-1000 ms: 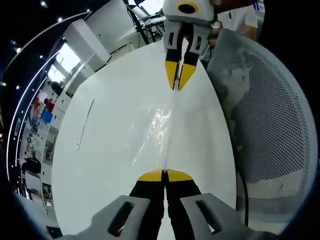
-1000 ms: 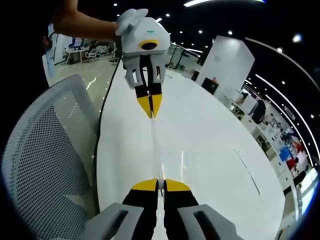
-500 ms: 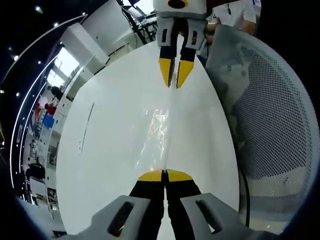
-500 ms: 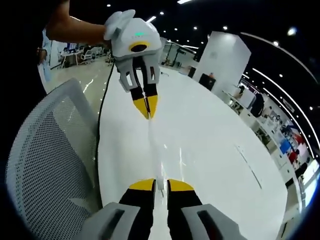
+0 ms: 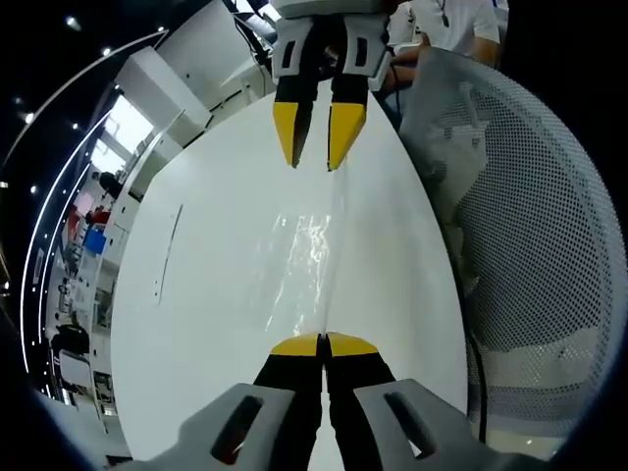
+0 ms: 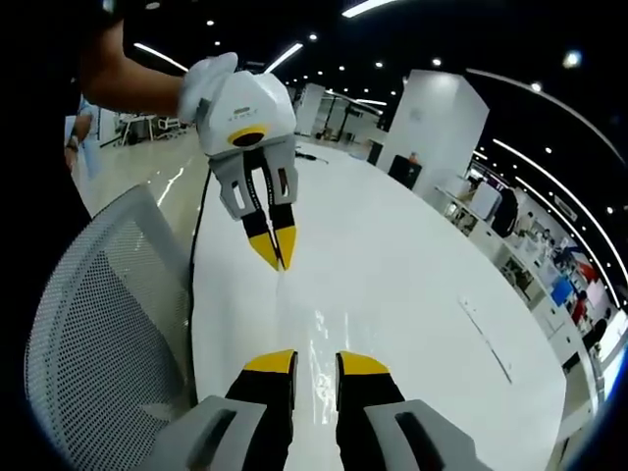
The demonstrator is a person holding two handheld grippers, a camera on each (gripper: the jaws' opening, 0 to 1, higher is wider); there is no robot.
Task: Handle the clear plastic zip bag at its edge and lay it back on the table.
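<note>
Clear bag [image 5: 306, 257] seemingly in left gripper [image 5: 322, 342]

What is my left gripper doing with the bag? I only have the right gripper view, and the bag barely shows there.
Observer: In the left gripper view, the left gripper is shut on the bag's edge, which runs straight out from its tips.
Operator: Where is the rest of the bag?
Observer: Its crinkled glints spread low over the table, between the left gripper and the open right gripper. I cannot tell whether it touches the table.
</note>
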